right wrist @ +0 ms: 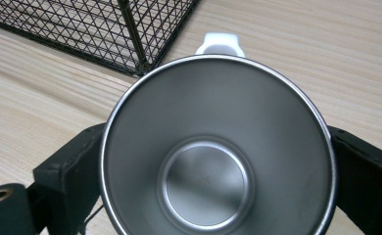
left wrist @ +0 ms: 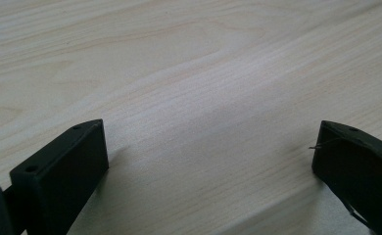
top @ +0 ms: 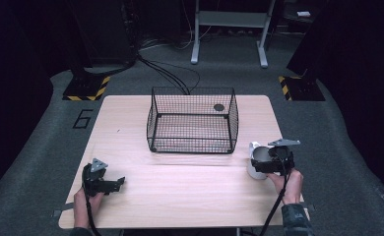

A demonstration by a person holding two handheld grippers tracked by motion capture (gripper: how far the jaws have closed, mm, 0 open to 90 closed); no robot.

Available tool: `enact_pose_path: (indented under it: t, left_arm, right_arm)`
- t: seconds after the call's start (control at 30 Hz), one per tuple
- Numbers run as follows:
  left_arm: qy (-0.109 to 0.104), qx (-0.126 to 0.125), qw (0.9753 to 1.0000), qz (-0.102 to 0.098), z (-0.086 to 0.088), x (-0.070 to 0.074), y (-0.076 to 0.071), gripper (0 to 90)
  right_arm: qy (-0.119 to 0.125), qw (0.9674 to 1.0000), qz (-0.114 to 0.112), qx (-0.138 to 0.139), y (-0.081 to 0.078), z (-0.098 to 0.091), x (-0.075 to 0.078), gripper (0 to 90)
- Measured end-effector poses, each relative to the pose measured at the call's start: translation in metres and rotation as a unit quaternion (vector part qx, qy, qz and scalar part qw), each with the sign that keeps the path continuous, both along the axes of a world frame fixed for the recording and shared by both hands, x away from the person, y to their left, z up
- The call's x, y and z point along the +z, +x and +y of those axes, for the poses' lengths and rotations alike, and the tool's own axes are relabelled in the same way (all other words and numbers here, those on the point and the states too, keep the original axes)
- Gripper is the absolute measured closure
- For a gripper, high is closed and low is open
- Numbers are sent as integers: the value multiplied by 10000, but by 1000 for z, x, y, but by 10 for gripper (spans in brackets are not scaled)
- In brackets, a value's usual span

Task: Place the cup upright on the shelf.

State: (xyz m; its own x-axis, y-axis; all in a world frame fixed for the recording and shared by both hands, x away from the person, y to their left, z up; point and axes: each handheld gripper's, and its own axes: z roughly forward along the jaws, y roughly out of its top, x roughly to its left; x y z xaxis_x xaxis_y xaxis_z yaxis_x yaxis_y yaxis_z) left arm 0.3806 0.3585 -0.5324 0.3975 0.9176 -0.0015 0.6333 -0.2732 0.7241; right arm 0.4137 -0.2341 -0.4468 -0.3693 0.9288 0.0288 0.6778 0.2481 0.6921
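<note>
A white mug [top: 252, 168] with a steel inside [right wrist: 213, 147] stands upright on the wooden table [top: 180, 191], just right of a black wire basket [top: 233, 123]. In the right gripper view its white handle [right wrist: 220, 43] points away from me, toward the basket's corner [right wrist: 140, 63]. My right gripper [top: 259, 161] has one black jaw pressed on each side of the mug [right wrist: 216, 161]. My left gripper [top: 120, 182] is near the table's front left, low over bare wood. Its jaws are spread wide with nothing between them [left wrist: 211, 147].
The basket has nothing in it and sits at the table's middle back. A small dark round spot [top: 219, 107] shows behind it on the tabletop. Dark floor, cables [top: 170, 73] and a grey stand [top: 229, 29] lie beyond the table.
</note>
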Motion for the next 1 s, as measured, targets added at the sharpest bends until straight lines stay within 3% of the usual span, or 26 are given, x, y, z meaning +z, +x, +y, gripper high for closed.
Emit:
enact_pose_path:
  t: [0.4,0.67,1.0]
  left_arm:
    - [3,0,10000,6,0,0,0,2]
    - [24,-17,10000,33,0,1,0,2]
    - [4,-1,10000,1,0,0,0,2]
  right_arm:
    - [75,9999,-3,130,-4,6,8,59]
    - [106,9992,-87,387,-17,15,26,59]
    - [233,9971,-126,711,-24,31,34,59]
